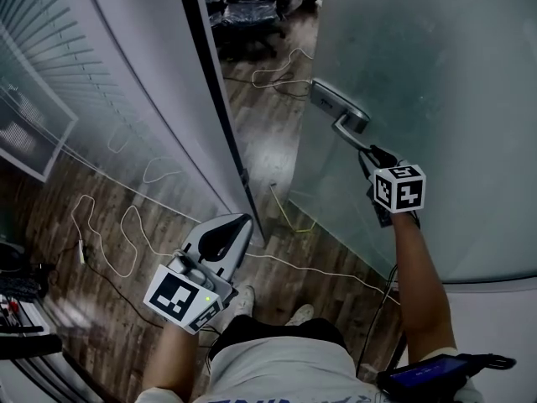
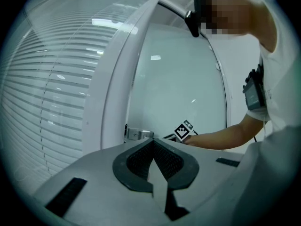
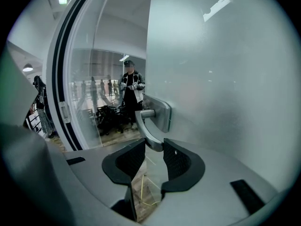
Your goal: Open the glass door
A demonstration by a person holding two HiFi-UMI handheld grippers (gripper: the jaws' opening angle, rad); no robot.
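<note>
Operator: Door condition?
Technician: Frosted glass door [image 1: 419,74], ajar from frame [image 1: 222,99]; metal lever handle [image 3: 146,128] on a plate.
Operator: Claw position?
Technician: Jaws of right claw [image 3: 154,147] clamp the free end of the handle. Jaws of left claw [image 2: 154,144] closed, empty, low beside the frame.

Glass door [image 1: 436,82] fills the upper right of the head view. Door frame [image 1: 214,99] runs diagonally to its left, with a strip of floor [image 1: 260,133] between them.

Door handle [image 1: 346,122] sits near the door's left edge. Right hand-held gripper [image 1: 371,152] is just below-right of it, the handle's end between its jaws.

Left hand-held gripper [image 1: 237,227] is lower centre-left, apart from the door.

Cables [image 1: 126,225] lie on the floor at left. Office chair [image 1: 247,11] is top centre, beyond the gap.
</note>
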